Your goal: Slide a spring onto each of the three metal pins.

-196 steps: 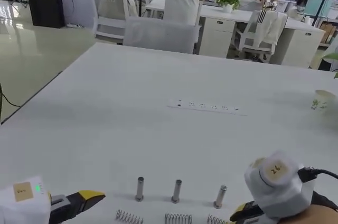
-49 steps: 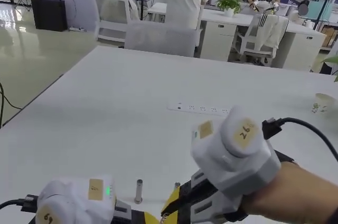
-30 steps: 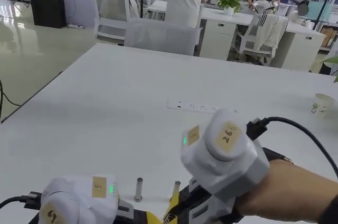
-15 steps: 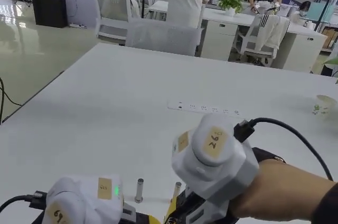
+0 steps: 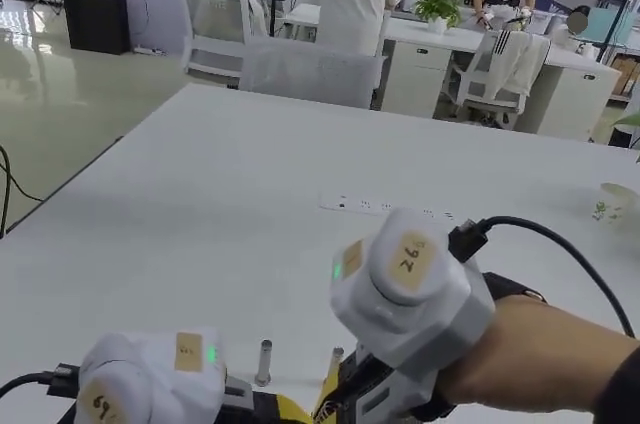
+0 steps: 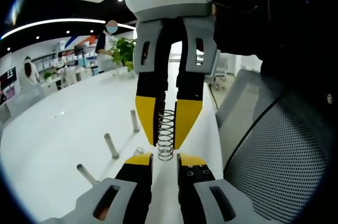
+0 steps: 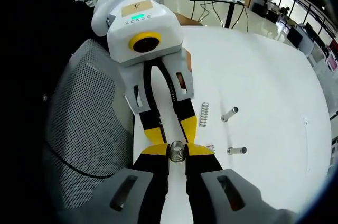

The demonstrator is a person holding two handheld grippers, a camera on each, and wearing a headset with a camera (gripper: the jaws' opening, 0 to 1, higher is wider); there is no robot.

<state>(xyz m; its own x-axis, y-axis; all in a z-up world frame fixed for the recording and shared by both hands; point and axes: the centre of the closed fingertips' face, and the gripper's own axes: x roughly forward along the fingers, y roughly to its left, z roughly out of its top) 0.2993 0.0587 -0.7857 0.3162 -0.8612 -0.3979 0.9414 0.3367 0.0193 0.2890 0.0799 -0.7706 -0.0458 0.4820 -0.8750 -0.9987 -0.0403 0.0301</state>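
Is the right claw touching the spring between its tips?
Touching. The left gripper view shows the spring pressed between the right claw's two yellow tips, with no gap on either side.

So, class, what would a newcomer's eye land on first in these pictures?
A spring held between the right tool's yellow jaws, tip to tip with the left tool, in the left gripper view. Just beside them, three metal pins stand in a row on the white table.
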